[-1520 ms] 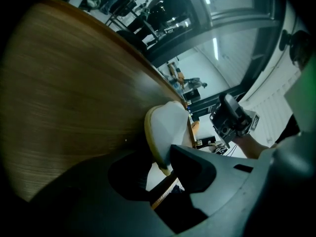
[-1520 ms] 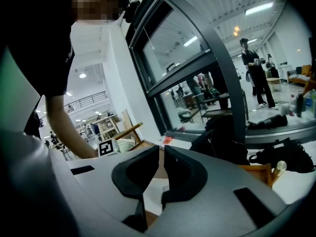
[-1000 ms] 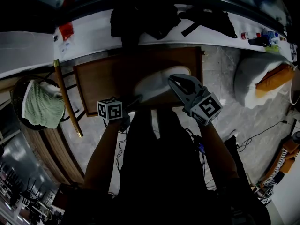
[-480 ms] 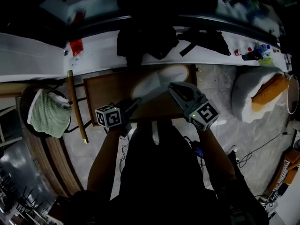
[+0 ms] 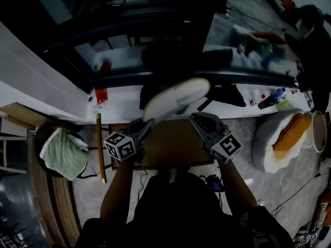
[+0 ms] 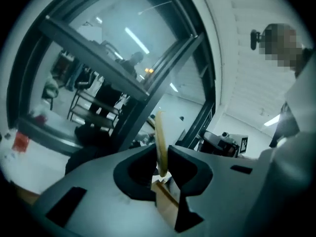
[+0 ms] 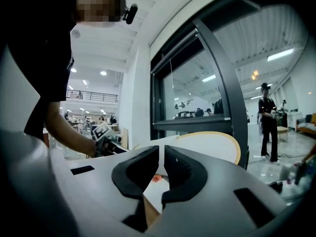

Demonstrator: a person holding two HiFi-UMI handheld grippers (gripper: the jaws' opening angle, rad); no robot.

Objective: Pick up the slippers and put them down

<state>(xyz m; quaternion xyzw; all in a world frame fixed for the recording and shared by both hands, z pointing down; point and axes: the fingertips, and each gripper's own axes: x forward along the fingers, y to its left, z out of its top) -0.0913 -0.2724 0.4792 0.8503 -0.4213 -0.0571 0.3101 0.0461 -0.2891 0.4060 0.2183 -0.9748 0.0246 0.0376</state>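
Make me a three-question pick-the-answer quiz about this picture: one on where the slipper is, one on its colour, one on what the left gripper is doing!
1. Where is the slipper?
A. flat on the brown table
B. up in the air above the brown table
C. on the floor

2. What colour is the slipper?
A. white
B. red
C. green

3. What is the left gripper doing?
A. open and empty
B. clamped on the slipper's edge
C. resting on the table

Answers: 1 B, it hangs clear above the table top. 2 A, its sole looks pale white. 3 B, the left gripper view shows the thin edge pinched between the jaws.

Overhead, tool views; slipper [image 5: 176, 98] probably shared
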